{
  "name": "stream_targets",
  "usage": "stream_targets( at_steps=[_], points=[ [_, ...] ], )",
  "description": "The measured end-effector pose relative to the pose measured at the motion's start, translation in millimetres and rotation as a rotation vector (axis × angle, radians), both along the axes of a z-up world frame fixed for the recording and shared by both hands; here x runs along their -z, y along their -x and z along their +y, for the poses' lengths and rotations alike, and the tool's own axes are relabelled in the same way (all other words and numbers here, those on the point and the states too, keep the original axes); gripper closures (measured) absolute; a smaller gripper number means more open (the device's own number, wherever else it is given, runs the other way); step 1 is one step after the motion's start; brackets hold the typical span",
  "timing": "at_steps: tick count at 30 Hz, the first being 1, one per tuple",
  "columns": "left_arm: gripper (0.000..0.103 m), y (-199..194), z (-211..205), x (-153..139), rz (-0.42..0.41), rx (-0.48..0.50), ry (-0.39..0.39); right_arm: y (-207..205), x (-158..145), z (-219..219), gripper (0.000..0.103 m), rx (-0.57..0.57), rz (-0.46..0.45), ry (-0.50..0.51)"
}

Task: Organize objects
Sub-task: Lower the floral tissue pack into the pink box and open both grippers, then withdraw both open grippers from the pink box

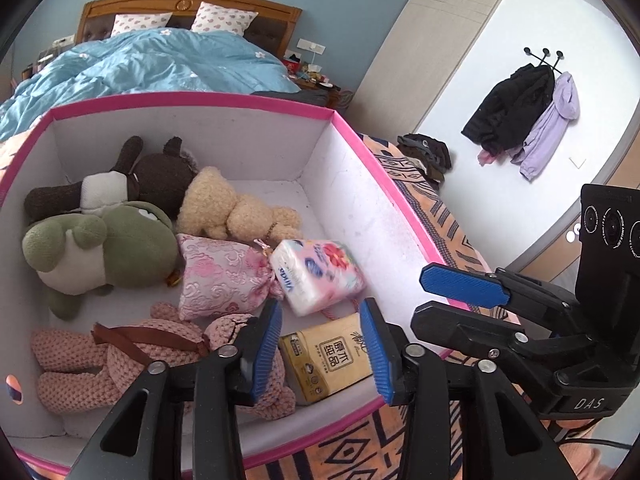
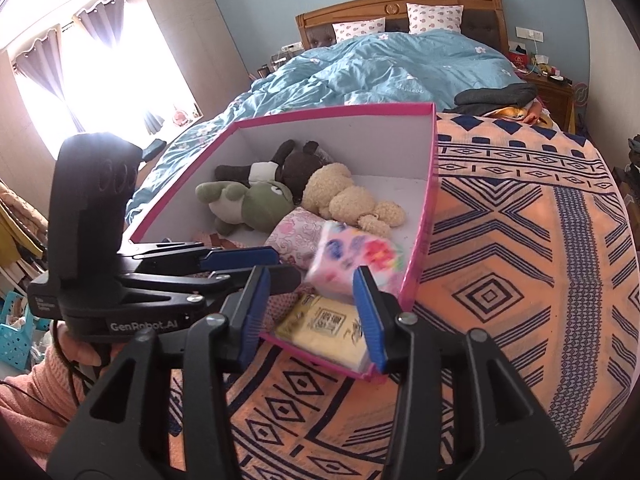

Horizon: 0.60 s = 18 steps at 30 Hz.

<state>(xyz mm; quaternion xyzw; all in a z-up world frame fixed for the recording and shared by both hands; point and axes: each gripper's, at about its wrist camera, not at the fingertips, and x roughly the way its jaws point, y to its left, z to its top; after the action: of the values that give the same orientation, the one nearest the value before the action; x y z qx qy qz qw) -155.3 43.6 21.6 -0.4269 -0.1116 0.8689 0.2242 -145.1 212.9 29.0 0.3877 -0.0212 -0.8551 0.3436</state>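
A pink-rimmed white box [image 1: 352, 128] [image 2: 430, 184] sits on the patterned blanket. Inside lie a brown plush [image 1: 160, 176], a green plush [image 1: 120, 244], a cream bear [image 1: 236, 208], a pink knitted toy [image 1: 120, 356], a pink brocade pouch [image 1: 224, 276], a floral tissue pack [image 1: 316, 276] [image 2: 356, 260] and a yellow tissue pack [image 1: 332, 360] [image 2: 324, 328]. My left gripper [image 1: 326, 348] is open and empty above the box's near corner. My right gripper [image 2: 310, 316] is open and empty just above the box's near rim; the floral pack looks blurred beyond it.
An orange and navy patterned blanket [image 2: 520, 240] covers the bed's foot. A blue duvet [image 2: 380, 72] and pillows lie beyond the box. Dark folded clothes [image 2: 496, 96] sit at the far right. Coats [image 1: 520, 120] hang on the wall. A bright window [image 2: 100, 80] is at left.
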Motion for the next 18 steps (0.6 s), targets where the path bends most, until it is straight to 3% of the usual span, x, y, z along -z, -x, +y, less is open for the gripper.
stream_targets(
  at_steps=[9, 18],
  points=[
    [0.044, -25, -5, -14, 0.092, -0.016, 0.037, -12, -2, 8, 0.055, -0.009, 0.021, 0.028],
    [0.033, -83, -9, -45, 0.256, 0.038, 0.054, -47, -11, 25, 0.052, -0.044, 0.058, 0.072]
  ],
)
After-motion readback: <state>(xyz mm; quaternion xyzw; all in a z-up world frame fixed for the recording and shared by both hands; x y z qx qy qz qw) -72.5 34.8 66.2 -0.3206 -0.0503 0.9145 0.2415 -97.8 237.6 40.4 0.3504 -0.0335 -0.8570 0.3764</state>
